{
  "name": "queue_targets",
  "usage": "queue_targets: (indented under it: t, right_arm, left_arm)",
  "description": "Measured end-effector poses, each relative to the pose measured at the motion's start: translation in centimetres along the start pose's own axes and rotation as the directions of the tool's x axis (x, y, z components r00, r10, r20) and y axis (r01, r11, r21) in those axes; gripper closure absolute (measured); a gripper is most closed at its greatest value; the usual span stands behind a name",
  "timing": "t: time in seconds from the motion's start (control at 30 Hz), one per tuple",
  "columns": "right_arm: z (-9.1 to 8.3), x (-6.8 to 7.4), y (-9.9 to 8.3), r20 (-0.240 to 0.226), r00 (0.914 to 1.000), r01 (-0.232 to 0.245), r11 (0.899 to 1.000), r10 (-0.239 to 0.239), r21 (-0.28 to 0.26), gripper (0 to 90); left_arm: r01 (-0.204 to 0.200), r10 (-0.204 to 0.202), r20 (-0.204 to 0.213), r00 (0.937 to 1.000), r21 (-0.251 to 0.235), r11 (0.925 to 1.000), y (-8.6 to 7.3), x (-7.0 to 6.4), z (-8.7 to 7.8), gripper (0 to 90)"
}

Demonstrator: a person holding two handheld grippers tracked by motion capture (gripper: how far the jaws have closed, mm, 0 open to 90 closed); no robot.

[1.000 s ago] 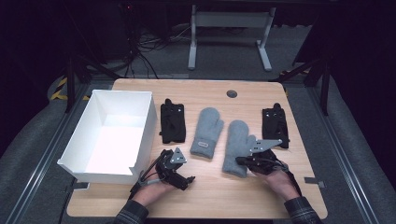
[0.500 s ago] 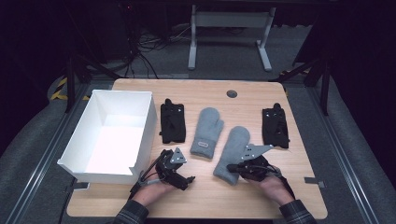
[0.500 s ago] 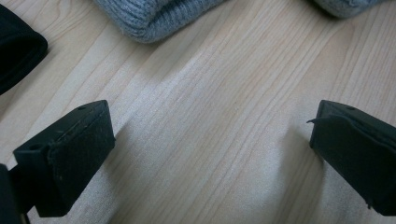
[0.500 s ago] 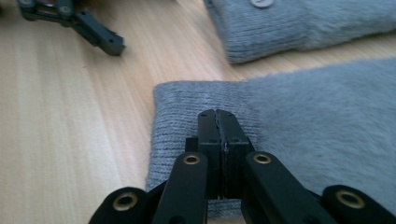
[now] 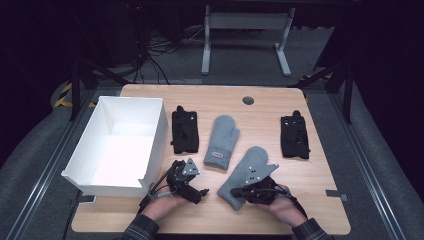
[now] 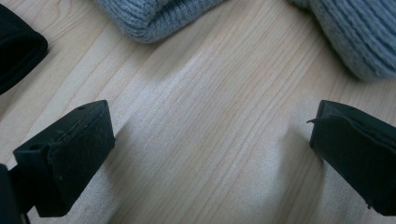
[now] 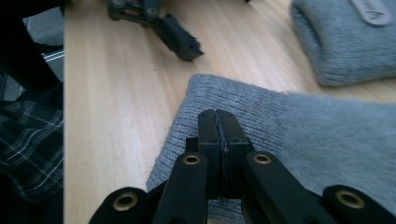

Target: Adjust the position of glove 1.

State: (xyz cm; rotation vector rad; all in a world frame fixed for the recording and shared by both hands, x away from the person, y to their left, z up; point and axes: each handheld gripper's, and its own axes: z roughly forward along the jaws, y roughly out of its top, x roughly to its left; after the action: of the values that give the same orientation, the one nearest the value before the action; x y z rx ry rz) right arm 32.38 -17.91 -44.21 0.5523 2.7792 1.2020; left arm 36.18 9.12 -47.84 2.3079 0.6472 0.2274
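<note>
Right hand-held gripper (image 5: 239, 191) sits low over the near grey mitten (image 5: 246, 176), at its cuff end near the front edge of the desk (image 5: 320, 210). In the right gripper view its jaws are pressed together above the knit cuff (image 7: 261, 116); whether any fabric is pinched between them, cannot tell. Mitten lies flat, tilted, tip pointing far-right.

Left hand-held gripper (image 5: 199, 194) rests near the front edge, just right of the white box (image 5: 152, 145). Jaws wide apart over bare wood in the left gripper view, holding nothing.

Second grey mitten (image 5: 221, 141) lies flat mid-desk, just beyond the near one. Black glove (image 5: 184, 130) to its left, another black glove (image 5: 294, 136) well to the right.
</note>
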Motion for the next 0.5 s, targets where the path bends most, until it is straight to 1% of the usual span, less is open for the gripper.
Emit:
queue_targets:
  t: [0.03,0.07,0.13,0.3,0.4,0.47,0.5]
  right_arm:
    - [0.2,0.4,0.1,-0.008,0.9999,0.009,1.0,-0.009,0.003,90.0]
    - [0.3,0.4,0.1,-0.009,0.9999,0.012,1.0,-0.012,0.004,90.0]
    - [0.3,0.4,0.1,-0.012,0.9999,0.003,1.0,-0.003,0.0,90.0]
    - [0.3,0.2,0.0,-0.017,0.9999,0.003,1.0,-0.003,-0.002,90.0]
    - [-0.3,0.1,0.1,-0.009,1.0,-0.001,1.0,0.001,-0.026,89.8]
    - [-0.9,-0.1,0.3,-0.001,1.0,-0.007,0.998,0.007,-0.06,89.8]
    - [-0.9,-0.1,0.3,-0.001,1.0,-0.007,0.998,0.007,-0.06,89.8]
  left_arm:
    - [0.0,0.0,0.0,1.0,0.0,1.0,0.0,0.0,0.0,0.2]
    - [0.0,0.0,0.0,1.0,0.0,1.0,0.0,0.0,0.0,0.2]
    - [0.0,0.0,0.0,1.0,-0.001,1.0,0.0,0.0,0.0,0.2]
    - [0.0,0.0,0.0,1.0,0.0,1.0,0.0,0.0,0.0,0.2]
    - [0.0,0.0,-0.001,1.0,0.0,1.0,0.0,0.0,0.0,0.2]
    - [0.0,0.0,0.0,1.0,0.0,1.0,0.0,0.0,0.0,0.2]
    - [0.0,0.0,0.0,1.0,0.0,1.0,0.0,0.0,0.0,0.2]
